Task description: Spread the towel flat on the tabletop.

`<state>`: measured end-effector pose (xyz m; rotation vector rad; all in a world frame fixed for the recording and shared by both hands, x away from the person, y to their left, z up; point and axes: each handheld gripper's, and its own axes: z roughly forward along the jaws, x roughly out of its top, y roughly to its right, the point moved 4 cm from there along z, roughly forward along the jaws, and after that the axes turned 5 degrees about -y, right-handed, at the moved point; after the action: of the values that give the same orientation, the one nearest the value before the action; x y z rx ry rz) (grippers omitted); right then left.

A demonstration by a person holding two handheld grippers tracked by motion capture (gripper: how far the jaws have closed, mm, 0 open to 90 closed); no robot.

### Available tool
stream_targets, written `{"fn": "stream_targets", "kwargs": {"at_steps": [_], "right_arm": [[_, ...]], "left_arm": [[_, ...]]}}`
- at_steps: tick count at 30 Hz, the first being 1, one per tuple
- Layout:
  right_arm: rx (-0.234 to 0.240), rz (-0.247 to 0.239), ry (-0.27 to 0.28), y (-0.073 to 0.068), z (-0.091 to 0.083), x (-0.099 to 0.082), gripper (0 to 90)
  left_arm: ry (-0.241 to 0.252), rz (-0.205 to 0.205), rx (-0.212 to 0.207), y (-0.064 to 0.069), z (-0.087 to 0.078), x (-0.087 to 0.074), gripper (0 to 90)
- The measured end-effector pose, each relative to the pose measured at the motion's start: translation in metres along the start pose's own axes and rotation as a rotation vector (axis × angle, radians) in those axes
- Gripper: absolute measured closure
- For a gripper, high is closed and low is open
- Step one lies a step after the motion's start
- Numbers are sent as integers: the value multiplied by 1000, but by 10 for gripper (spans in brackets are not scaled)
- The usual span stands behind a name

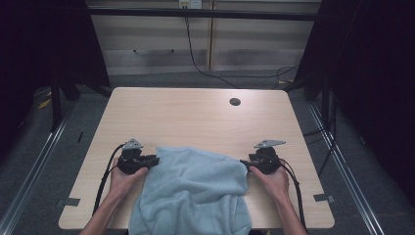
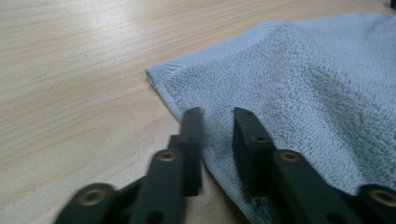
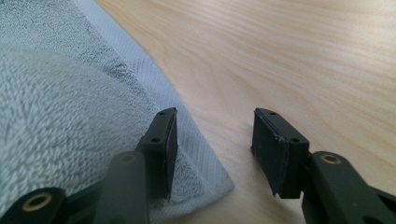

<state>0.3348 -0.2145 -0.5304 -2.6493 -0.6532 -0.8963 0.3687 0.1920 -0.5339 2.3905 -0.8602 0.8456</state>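
Observation:
A light blue towel [image 1: 195, 191] lies rumpled on the near half of the wooden table [image 1: 195, 112], its front part hanging over the near edge. My left gripper [image 1: 154, 160] rests at the towel's far left corner. In the left gripper view its jaws [image 2: 218, 115] stand a narrow gap apart astride the towel's hem [image 2: 303, 84]. My right gripper [image 1: 244, 165] sits at the far right corner. In the right gripper view it [image 3: 215, 116] is wide open, with one jaw over the towel's corner [image 3: 56, 93] and the other over bare wood [image 3: 303, 56].
A round dark cable hole [image 1: 235, 102] sits in the tabletop near the far right. Bare wood spreads beyond the towel. Metal rails [image 1: 29, 166] run along the floor on both sides, and cables [image 1: 215, 73] trail behind the table.

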Motion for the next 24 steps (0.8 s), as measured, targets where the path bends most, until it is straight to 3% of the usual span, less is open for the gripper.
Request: {"fn": "stream_targets", "kwargs": {"at_steps": [2,3,4,6,9,12,13,14,15,16,17,19,21,22,24], "right_arm": [[-6,-19,-2,-2,0,0,581],[-3,-48,3,-7,1,1,706],[-3,-48,3,-7,1,1,706],[40,-61,8,-10,4,2,894],[55,-42,8,-10,3,3,900],[70,-29,61,-7,-6,9,900],[78,-24,117,-8,-19,17,900],[78,-24,117,-8,-19,17,900],[79,-39,165,-11,-35,28,900],[79,-39,165,-11,-35,28,900],[84,-56,211,-14,-50,40,900],[87,-68,249,-16,-63,53,900],[87,-75,266,-17,-70,59,900],[89,-82,300,-17,-81,71,900],[87,-86,312,-17,-86,77,900]], "left_arm": [[-8,14,-1,1,0,-1,843],[-8,0,-5,1,0,-1,872],[-8,0,-5,1,0,-1,876],[-4,-9,-15,0,0,-1,880],[12,-29,-28,0,-1,0,882],[52,-30,-48,1,-11,4,883],[71,-31,-53,2,-15,6,883],[97,-41,-69,3,-21,9,883],[119,-42,-81,3,-26,11,884],[138,-45,-85,4,-32,13,884],[159,-47,-86,5,-37,15,884],[208,-33,-90,6,-54,25,884],[224,-36,-95,7,-60,29,884],[257,-24,-87,7,-72,39,884],[268,-14,-81,7,-77,44,884]]}}
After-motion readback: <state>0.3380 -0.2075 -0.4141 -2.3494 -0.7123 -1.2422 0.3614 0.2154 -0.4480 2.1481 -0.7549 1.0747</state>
